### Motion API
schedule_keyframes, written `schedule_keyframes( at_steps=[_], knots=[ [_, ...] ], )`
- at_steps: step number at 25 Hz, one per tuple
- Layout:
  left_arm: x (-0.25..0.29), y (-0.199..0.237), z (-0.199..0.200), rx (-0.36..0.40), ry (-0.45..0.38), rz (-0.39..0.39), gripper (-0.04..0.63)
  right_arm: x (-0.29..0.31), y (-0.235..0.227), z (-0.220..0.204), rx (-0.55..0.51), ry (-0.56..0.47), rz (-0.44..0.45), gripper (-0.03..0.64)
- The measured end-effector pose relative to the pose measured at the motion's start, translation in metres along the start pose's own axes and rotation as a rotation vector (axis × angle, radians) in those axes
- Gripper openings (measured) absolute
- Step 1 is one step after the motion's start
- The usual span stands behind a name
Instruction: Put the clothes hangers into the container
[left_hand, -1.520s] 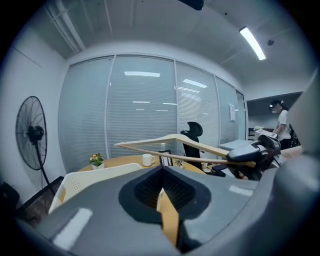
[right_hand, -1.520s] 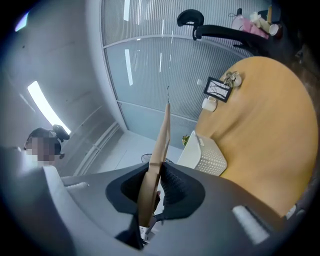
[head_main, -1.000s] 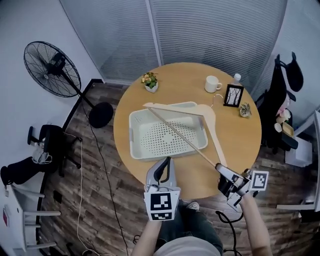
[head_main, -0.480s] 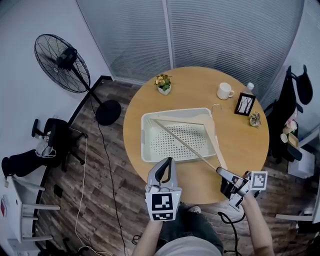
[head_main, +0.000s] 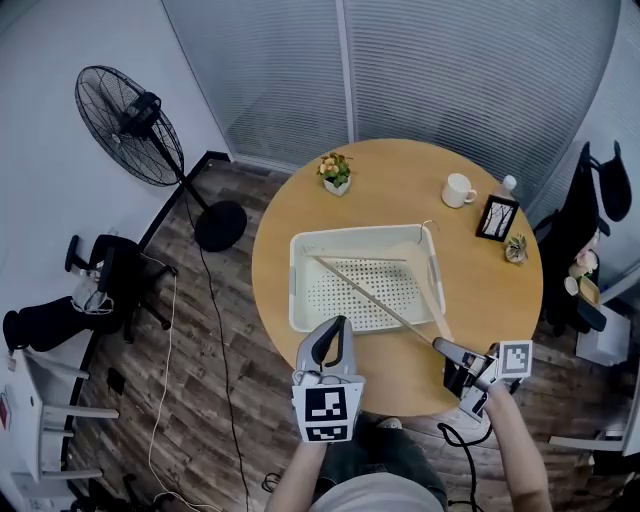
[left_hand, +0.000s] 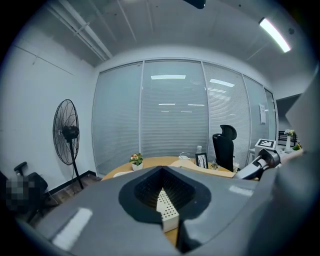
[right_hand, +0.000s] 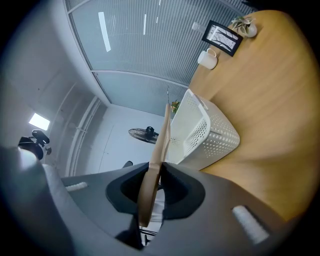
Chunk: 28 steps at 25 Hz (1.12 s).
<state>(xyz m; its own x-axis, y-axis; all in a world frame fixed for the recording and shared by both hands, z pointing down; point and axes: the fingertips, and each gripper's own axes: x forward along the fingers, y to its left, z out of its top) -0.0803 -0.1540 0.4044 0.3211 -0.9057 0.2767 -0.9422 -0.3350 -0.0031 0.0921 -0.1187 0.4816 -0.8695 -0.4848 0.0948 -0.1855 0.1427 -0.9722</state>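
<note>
A wooden clothes hanger (head_main: 385, 300) slants over the white perforated basket (head_main: 300, 285) in the middle of the round table. Its far end and wire hook (head_main: 430, 226) reach down inside the basket. My right gripper (head_main: 447, 349) is shut on the hanger's near end, just off the table's front edge. In the right gripper view the hanger (right_hand: 162, 137) runs out from between the jaws of the right gripper (right_hand: 151, 189) toward the basket (right_hand: 210, 132). My left gripper (head_main: 333, 327) hovers at the table's near edge, shut and holding nothing. The left gripper (left_hand: 167, 222) faces the basket (left_hand: 165, 202).
On the table's far side stand a small flower pot (head_main: 336, 170), a white mug (head_main: 459, 189), a bottle (head_main: 507, 185), a picture frame (head_main: 496, 217) and a tiny plant (head_main: 516, 248). A floor fan (head_main: 135, 125) stands at the left and a black office chair (head_main: 600, 190) at the right.
The hanger's far end, which lay over the basket's far rim, has come down inside the basket. The right gripper still holds its near end. The left gripper has kept its place.
</note>
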Motion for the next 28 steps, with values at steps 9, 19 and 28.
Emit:
schedule_keyframes(
  at_steps=[9,19,28],
  knots=[
    [0.005,0.011,0.002,-0.010,-0.001,0.012,0.000,0.011,-0.021,0.007,0.015,0.043,-0.085,0.080],
    [0.008,0.016,0.001,-0.017,0.001,0.019,0.000,0.018,-0.037,0.010,0.056,0.075,-0.147,0.080],
    [0.013,0.017,-0.001,-0.020,0.007,0.018,0.000,0.028,-0.044,0.016,0.074,0.092,-0.183,0.081]
  ],
)
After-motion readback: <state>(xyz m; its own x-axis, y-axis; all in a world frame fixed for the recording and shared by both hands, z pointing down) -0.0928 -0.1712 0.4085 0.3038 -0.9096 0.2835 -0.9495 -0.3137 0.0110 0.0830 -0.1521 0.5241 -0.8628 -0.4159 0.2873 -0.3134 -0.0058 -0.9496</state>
